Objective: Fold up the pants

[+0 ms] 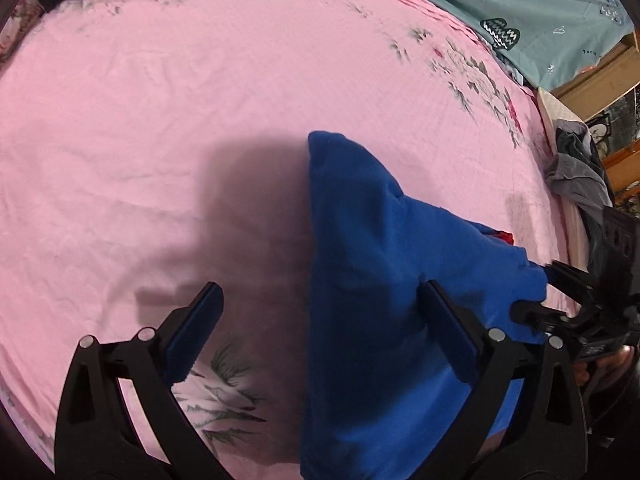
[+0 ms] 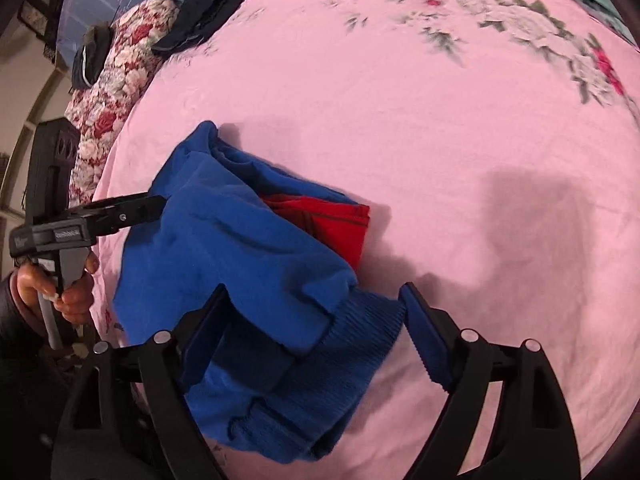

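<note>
The blue pants (image 1: 372, 280) lie folded in a bundle on the pink bed sheet (image 1: 200, 100), with a red lining (image 2: 336, 224) showing at one end. My left gripper (image 1: 320, 320) is open over the pants' left edge, its right finger (image 1: 448, 332) resting on the cloth. My right gripper (image 2: 312, 320) is open around the ribbed waistband (image 2: 360, 340). In the right wrist view the left gripper (image 2: 132, 208) appears at the left, touching the bundle's far side. In the left wrist view the right gripper (image 1: 560, 292) sits at the bundle's right end.
A dark garment (image 2: 200, 16) lies at the sheet's far corner beside a floral quilt (image 2: 116, 80). A teal blanket (image 1: 540, 12) and grey clothes (image 1: 576, 168) lie along the right side. Wooden furniture (image 1: 608, 80) stands beyond.
</note>
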Motion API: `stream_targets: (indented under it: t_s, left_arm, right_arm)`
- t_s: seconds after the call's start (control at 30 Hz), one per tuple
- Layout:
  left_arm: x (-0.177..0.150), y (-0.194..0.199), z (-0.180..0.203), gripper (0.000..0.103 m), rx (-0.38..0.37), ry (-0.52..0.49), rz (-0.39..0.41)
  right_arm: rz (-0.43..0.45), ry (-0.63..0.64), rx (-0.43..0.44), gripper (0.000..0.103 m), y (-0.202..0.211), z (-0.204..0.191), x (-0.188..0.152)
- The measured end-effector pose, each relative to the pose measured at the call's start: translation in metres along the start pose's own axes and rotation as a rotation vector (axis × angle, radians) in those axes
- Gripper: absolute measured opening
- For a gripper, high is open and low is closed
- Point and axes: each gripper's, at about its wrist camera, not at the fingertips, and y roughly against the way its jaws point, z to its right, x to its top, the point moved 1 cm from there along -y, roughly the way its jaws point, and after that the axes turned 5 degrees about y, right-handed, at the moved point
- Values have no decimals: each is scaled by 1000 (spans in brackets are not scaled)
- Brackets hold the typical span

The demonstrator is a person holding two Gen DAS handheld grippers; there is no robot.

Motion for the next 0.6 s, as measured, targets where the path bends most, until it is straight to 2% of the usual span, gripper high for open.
stream_targets:
  t_s: [0.1,0.2,0.33,0.43,0.47,0.5,0.53,0.6]
  left_arm:
    - [4,-9,4,100,-17,-38,-50]
    - [5,-14,15,100,-25,-97,-73]
    - [9,-19,19,100,-41,-130,-94]
    - [11,-17,19,97,-81,-163,-95]
    - [12,-15,19,87,-112,-178,-95]
    - [12,-14,20,64,-160,-181,-110]
    - [12,-13,20,53,-226,-173,-130]
    - [12,-6,23,44,-242,-188,-115]
  right_arm:
    - [-18,75,-13,86,-10,-8,10]
    - [-48,126,-36,74,-16,-23,13]
    - [-57,124,-87,60,-15,-33,16]
    - [-53,141,-138,55,-8,-42,16]
    - [-51,143,-166,53,-5,-47,16]
    - [-49,136,-194,52,-2,-50,15]
    - [-45,126,-220,50,2,-52,15]
    - [-11,105,-253,49,14,-60,15]
